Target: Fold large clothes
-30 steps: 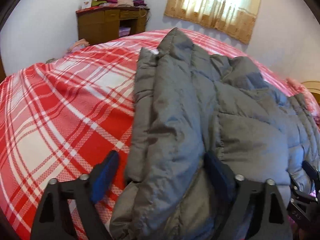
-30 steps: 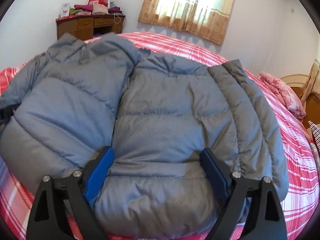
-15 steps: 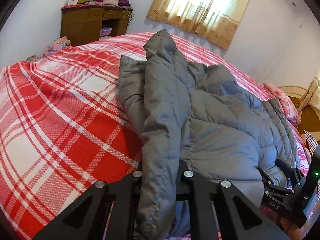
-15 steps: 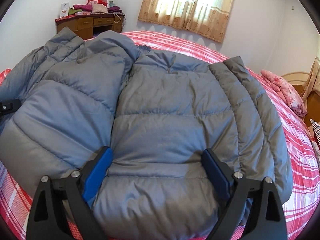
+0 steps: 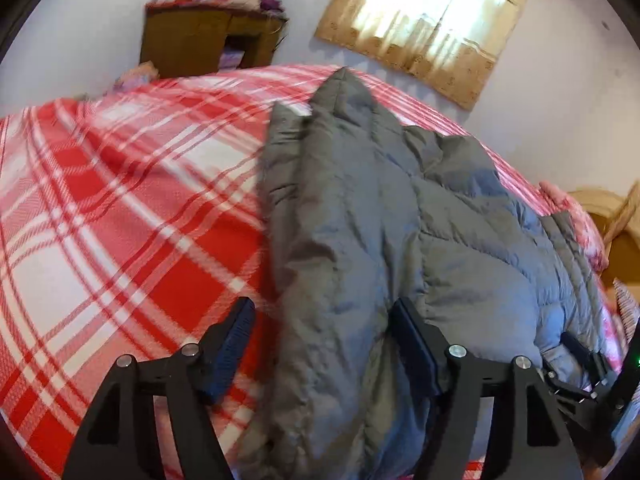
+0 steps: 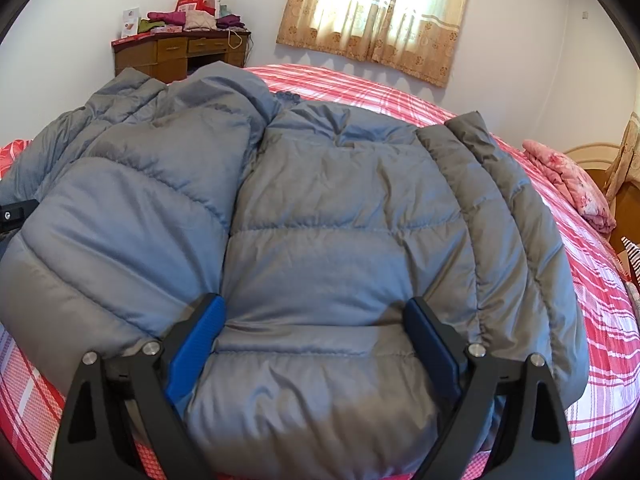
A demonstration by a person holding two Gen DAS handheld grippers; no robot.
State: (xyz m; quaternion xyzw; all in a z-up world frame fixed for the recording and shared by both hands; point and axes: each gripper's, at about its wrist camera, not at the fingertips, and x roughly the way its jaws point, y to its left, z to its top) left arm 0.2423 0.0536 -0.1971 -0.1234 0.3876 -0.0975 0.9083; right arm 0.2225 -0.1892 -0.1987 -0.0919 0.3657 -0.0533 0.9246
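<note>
A large grey puffer jacket (image 6: pixel 340 216) lies on the red plaid bed (image 6: pixel 592 320), both sleeves folded in along its sides. In the left wrist view the jacket (image 5: pixel 400 240) runs away from me with its left sleeve on top. My left gripper (image 5: pixel 324 328) is open, its jaws wide on either side of the sleeve's near end. My right gripper (image 6: pixel 314 328) is open over the jacket's near hem, jaws wide apart, holding nothing. The right gripper also shows at the left wrist view's right edge (image 5: pixel 580 364).
A wooden desk (image 6: pixel 180 56) piled with clothes stands by the far wall. A curtained window (image 6: pixel 384 12) is behind the bed. A pink floral pillow (image 6: pixel 572 184) and a wooden headboard (image 6: pixel 592 156) are at the right. Plaid bedspread (image 5: pixel 120 220) lies left of the jacket.
My left gripper was shut on the sleeve half a second ago and has opened, letting it go. The left view is blurred from motion. The right gripper has barely moved.
</note>
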